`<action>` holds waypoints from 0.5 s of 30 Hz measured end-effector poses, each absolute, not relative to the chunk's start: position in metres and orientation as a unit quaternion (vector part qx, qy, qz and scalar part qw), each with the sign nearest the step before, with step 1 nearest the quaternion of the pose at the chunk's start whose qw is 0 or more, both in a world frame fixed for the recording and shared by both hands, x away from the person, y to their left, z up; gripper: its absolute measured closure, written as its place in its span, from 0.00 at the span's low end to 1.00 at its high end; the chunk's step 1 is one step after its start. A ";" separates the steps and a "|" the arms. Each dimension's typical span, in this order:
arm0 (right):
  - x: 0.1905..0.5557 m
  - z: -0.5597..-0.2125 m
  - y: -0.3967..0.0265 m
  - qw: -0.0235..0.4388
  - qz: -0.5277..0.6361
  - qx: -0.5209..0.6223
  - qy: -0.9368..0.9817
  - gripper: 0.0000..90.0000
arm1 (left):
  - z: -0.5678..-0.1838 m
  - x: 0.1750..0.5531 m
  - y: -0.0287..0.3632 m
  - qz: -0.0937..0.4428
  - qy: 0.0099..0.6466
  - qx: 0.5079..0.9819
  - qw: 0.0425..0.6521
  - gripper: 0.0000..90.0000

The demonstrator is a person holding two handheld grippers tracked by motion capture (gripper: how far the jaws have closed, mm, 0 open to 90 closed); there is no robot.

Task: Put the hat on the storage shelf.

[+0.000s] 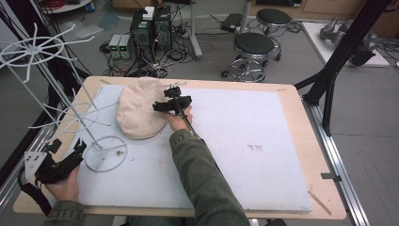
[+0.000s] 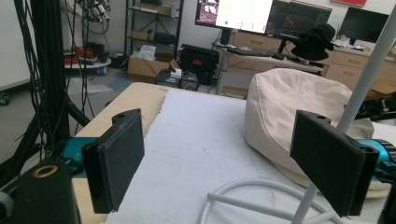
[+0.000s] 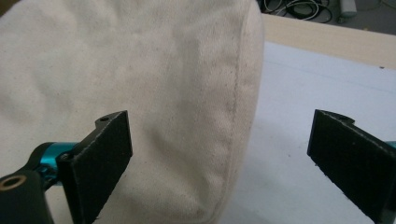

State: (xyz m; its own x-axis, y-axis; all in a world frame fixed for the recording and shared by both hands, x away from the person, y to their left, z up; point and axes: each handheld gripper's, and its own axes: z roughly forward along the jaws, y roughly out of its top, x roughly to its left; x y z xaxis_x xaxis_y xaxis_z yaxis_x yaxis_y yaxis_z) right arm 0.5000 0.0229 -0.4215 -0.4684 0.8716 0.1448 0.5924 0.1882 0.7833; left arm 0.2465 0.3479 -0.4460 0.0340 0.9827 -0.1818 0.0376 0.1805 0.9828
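Reaching forward, right claw [image 1: 159,107] (jaws wide) at cream cap [image 1: 139,113] edge.

Right gripper [image 3: 219,163]: 2 black jaws spread wide, nothing pinched between them. Cream fabric cap [image 3: 140,93] close ahead (stitched seam running down its rounded edge), covering left and centre of view. Left jaw lies over cap fabric; right jaw over bare white mat [image 3: 289,140], well clear of cap. Cap rests on mat. Strip of wooden worktop edge [image 3: 327,42] beyond mat at upper right, cables [image 3: 303,9] on floor past it.
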 end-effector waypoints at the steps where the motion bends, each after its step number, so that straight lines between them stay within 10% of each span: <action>1: 0.501 -0.425 0.024 0.167 0.410 0.486 0.753 0.06 | -0.446 0.247 0.348 0.435 0.541 0.472 0.543 0.20; 15: 0.502 -0.440 0.040 0.121 0.401 0.511 0.750 0.08 | -0.447 0.248 0.349 0.431 0.546 0.466 0.547 0.20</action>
